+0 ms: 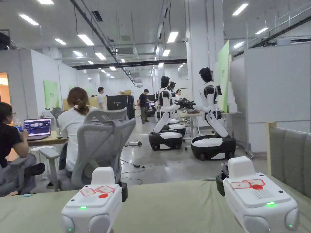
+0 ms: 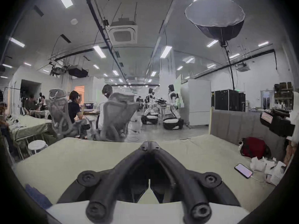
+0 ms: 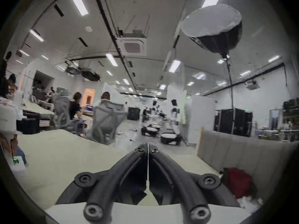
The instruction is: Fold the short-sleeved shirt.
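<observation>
Left gripper (image 2: 149,144) and right gripper (image 3: 147,146) both held level above the green table (image 1: 170,206), pointing forward, side by side. Jaws on each pressed together, nothing between them. Can't tell where the shirt is; a red bundle (image 3: 239,183) lies right of the right gripper.

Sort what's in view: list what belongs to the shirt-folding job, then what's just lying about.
Job:
left hand-held gripper, jaws shut, empty
right hand-held gripper, jaws shut, empty
green-covered table

Lying about:
phone
red bag
crumpled white papers
</observation>
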Motion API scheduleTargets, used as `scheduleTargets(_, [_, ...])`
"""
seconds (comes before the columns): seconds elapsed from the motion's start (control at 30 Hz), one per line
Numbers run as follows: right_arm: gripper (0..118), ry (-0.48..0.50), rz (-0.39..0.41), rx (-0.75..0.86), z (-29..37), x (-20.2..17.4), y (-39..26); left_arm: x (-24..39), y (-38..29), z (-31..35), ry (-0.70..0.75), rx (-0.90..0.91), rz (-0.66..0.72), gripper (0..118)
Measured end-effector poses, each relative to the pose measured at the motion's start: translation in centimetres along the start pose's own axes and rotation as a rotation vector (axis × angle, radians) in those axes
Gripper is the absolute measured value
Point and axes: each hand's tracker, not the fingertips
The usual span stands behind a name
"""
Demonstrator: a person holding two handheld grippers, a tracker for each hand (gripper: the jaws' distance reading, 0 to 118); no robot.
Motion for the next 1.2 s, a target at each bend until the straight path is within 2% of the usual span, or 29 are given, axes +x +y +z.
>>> scheduleTargets(0.07, [2,-0.013,-0.002,-0.006,0.5,1.4,-1.7,1.8,-1.4,0.4,0.004,0.004,0.028,0])
scheduleTargets(0.13, [2,-0.005,-0.031,-0.022,1.5,2.0,-2.9,3.4,-2.4,1.4,0.041,-0.001,-0.011,0])
scheduleTargets(0.17, [2,-0.008,-0.031,-0.023,2.1,1.8,-3.6,4.0,-3.1,2.3,0.065,0.012,-0.049,0])
scheduleTargets(0.3, [2,0.015,-0.048,-0.034,5.0,0.9,-5.9,4.5,-5.8,6.2,0.035,0.027,-0.002,0])
scheduleTargets(0.37, [2,0.019,-0.039,-0.030,6.6,0.3,-7.2,4.6,-7.5,7.9,0.060,0.025,-0.034,0])
scheduleTargets(0.5, [2,-0.030,0.031,-0.038,9.5,-1.3,-9.1,4.0,-10.0,10.3,0.053,0.027,-0.072,0])
scheduleTargets(0.6, [2,-0.011,-0.048,-0.081,10.4,-1.6,-9.9,3.6,-11.3,11.0,0.100,-0.018,-0.085,0])
scheduleTargets(0.7, [2,-0.010,-0.036,-0.098,10.4,-2.1,-9.7,3.0,-11.1,11.5,0.071,-0.047,-0.015,0])
scheduleTargets(0.77, [2,-0.006,-0.032,-0.113,10.2,-2.2,-9.4,3.1,-10.6,11.7,0.073,-0.044,-0.007,8])
scheduleTargets(0.9, [5,-0.013,-0.061,-0.118,10.2,-2.1,-8.9,3.3,-9.9,11.6,0.069,-0.029,0.015,8])
scheduleTargets(0.93, [14,-0.012,-0.061,-0.117,10.2,-2.1,-8.9,3.4,-9.7,11.5,0.076,-0.032,0.014,14])
scheduleTargets(0.97, [35,-0.006,-0.061,-0.115,10.2,-2.0,-8.9,3.5,-9.7,11.5,0.081,-0.033,0.009,29])
scheduleTargets(1.0, [62,0.004,-0.064,-0.116,10.2,-2.0,-8.9,3.6,-9.6,11.6,0.078,-0.030,0.006,52])
scheduleTargets(1.07, [78,0.024,-0.076,-0.124,10.0,-2.0,-8.8,3.8,-9.6,11.4,0.058,-0.036,-0.004,77])
scheduleTargets(1.1, [96,0.022,-0.079,-0.120,10.2,-1.9,-8.7,4.1,-9.8,11.1,0.062,-0.037,-0.012,102])
scheduleTargets(1.13, [115,0.014,-0.082,-0.115,10.1,-2.0,-8.7,4.3,-10.0,10.9,0.073,-0.036,-0.024,118])
scheduleTargets(1.17, [118,0.005,-0.081,-0.113,9.9,-2.0,-8.8,4.6,-10.3,10.6,0.086,-0.043,-0.041,115])
scheduleTargets(1.2, [118,0.008,-0.093,-0.076,10.2,-1.9,-8.8,5.0,-10.5,10.3,0.095,-0.008,-0.080,118])
